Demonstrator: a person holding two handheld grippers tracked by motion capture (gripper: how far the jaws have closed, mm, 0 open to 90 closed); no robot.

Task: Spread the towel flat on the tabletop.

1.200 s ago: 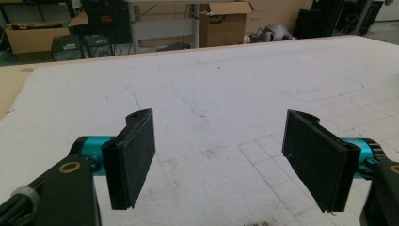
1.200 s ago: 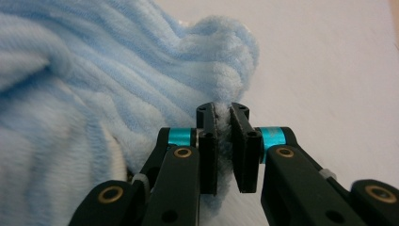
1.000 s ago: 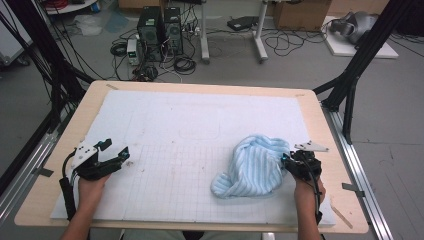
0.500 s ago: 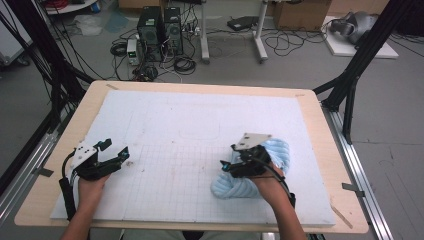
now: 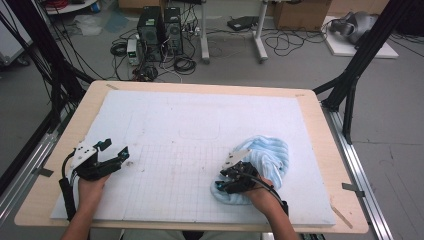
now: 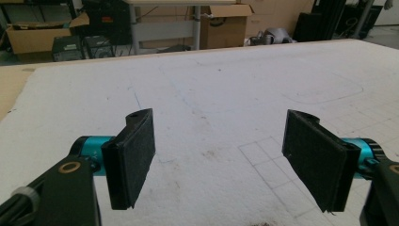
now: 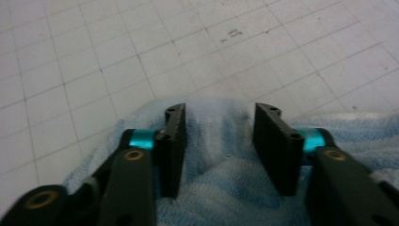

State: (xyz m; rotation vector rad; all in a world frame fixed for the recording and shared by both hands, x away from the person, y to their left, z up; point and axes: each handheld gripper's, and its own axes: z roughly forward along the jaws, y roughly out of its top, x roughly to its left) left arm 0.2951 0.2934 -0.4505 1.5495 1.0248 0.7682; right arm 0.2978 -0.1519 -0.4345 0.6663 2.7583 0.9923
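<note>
Step in hand: right hand-held gripper (image 7: 219, 146) pinching a fold of blue towel (image 5: 265, 160), jaws just closing, cloth between, not yet clamped. Left hand-held gripper (image 6: 226, 160) open, idle on desk (image 5: 200, 115). Next: firm grip, then lift.

- My right gripper (image 5: 231, 181) and hand (image 5: 264, 196) cover the near left part of the light blue towel (image 5: 267, 157) in the high view; what lies beneath cannot be told.
- In the right gripper view, the towel (image 7: 226, 183) runs off the bottom and right edges; whether my jaws press its raised fold is unclear through blur.
- In the left gripper view, my left gripper (image 6: 221, 155) is cut by the lower edge.
- The worktop (image 5: 320, 120) passes below the frame.
</note>
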